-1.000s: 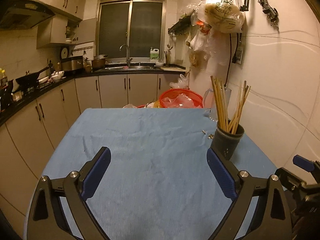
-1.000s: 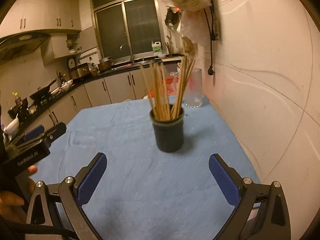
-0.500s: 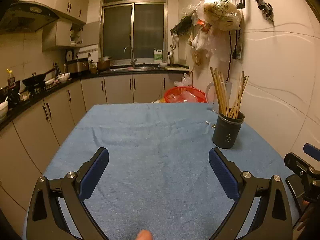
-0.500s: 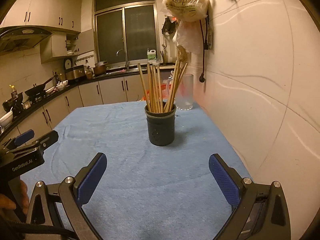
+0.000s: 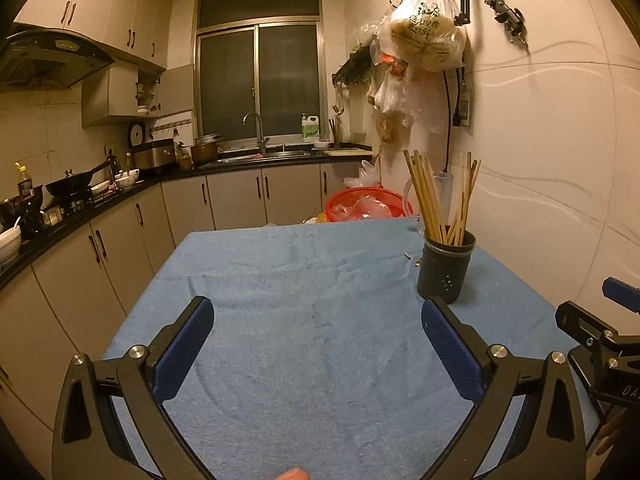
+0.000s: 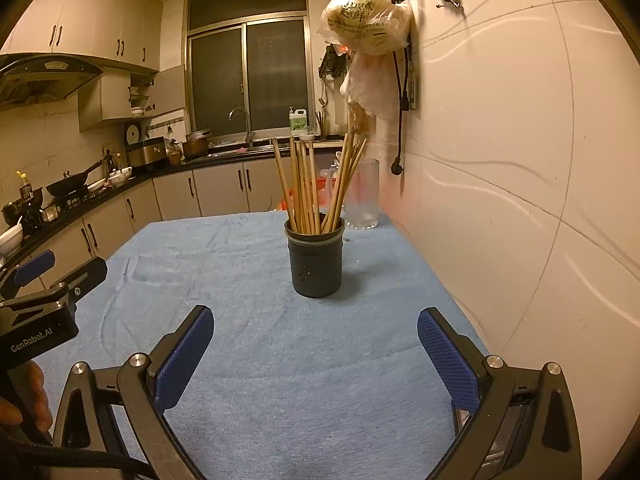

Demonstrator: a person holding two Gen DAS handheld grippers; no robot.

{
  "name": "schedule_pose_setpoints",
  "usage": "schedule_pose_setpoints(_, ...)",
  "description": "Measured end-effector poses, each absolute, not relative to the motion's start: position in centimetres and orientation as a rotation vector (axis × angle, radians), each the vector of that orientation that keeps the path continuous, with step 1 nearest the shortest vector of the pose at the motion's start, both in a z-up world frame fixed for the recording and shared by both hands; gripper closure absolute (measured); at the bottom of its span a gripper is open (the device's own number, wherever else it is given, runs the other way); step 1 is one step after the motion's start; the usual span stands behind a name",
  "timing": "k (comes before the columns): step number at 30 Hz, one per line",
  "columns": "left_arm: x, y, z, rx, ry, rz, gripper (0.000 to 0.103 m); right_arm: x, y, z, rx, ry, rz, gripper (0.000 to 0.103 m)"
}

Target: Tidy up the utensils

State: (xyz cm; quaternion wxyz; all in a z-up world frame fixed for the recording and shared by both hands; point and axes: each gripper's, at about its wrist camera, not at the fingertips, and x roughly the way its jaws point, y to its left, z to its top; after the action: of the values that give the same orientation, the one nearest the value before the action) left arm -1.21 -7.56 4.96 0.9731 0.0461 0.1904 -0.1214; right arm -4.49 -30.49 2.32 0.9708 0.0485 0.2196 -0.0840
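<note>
A dark cylindrical holder stands upright on the blue cloth, full of several wooden chopsticks. It also shows in the left wrist view, right of centre, with the chopsticks fanned out. My left gripper is open and empty, low over the near part of the cloth. My right gripper is open and empty, a short way in front of the holder.
A clear glass jug stands behind the holder by the right wall. A red basket sits beyond the table's far edge. Plastic bags hang from the wall above. Counters and cabinets run along the left.
Both grippers have drawn back and levelled; the holder sits farther off in both views. Both stay open and empty.
</note>
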Motion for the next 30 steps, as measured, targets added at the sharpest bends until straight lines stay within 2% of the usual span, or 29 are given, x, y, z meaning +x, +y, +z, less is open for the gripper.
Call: schedule_pose_setpoints(30,-1.83,-8.00,5.54,0.084,0.329,-0.279,0.000,-4.72,-30.38,2.94,0.083,0.421,-0.203,0.000)
